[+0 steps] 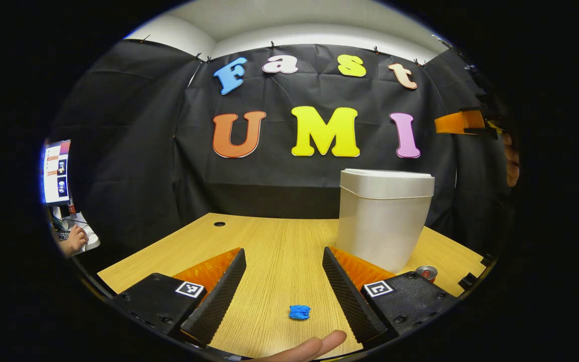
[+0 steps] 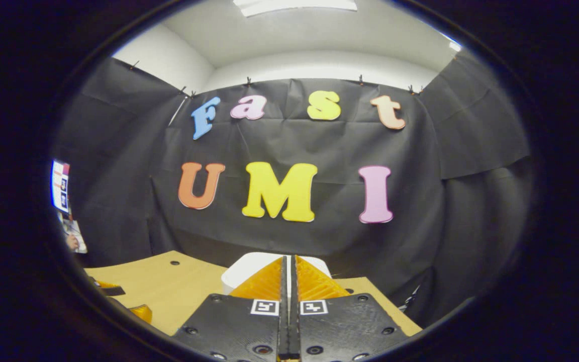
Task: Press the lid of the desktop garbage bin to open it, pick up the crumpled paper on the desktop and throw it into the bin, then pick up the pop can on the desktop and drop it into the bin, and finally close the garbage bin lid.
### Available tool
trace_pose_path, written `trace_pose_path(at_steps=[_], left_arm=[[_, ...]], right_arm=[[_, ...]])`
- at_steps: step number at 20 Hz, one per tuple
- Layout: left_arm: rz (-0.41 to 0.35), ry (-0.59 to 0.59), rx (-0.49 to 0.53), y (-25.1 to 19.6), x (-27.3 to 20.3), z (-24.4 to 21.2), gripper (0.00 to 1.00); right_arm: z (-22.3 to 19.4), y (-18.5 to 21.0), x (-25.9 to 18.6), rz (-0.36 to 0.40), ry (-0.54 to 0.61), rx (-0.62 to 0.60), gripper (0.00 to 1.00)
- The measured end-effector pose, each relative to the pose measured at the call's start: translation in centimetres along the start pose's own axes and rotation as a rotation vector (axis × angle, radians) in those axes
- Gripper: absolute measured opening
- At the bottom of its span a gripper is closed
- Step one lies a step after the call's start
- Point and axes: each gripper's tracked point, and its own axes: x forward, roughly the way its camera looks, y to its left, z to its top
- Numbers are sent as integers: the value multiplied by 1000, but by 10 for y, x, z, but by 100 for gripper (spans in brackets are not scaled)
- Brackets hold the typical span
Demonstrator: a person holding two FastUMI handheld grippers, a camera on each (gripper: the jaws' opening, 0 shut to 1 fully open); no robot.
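Left gripper view, left to right: monitor [image 1: 57, 172] at far left edge, a hand [image 1: 72, 240] below it on papers. Wooden desk [image 1: 279, 241] with a small dark hole [image 1: 219, 223] near its back. Left gripper [image 1: 283, 287] low over the desk, fingers spread wide apart, nothing between them but the blue crumpled paper [image 1: 299, 312] lying on the desk, touching neither finger. A fingertip [image 1: 319, 346] at bottom edge, just beside the paper. White garbage bin [image 1: 382, 216] upright right of centre, lid down. Pop can [image 1: 426, 273] on the desk just right of the bin's base, only its top seen.

Right gripper view: right gripper [image 2: 288, 266] raised, fingers pressed together, holding nothing, above the bin lid [image 2: 249, 269]; contact with the lid cannot be told
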Motion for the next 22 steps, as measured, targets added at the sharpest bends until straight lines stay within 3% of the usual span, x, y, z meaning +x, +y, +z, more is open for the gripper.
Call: trace_pose_path(at_steps=[6, 8, 12, 19, 22], left_arm=[[-9, 6, 24, -5, 2, -3, 99], [-12, 4, 27, -5, 3, -4, 99], [-14, 17, 13, -3, 6, -7, 99], [-2, 23, -8, 5, 7, -6, 99], [-6, 17, -8, 4, 5, -3, 99]], right_arm=[[-37, 14, 38, 32, 136, -26, 0], [-44, 3, 51, -24, 170, -34, 0], [-58, 12, 73, -22, 236, -20, 0], [-79, 15, 78, -18, 354, -51, 0], [-83, 15, 82, -12, 411, -3, 1]])
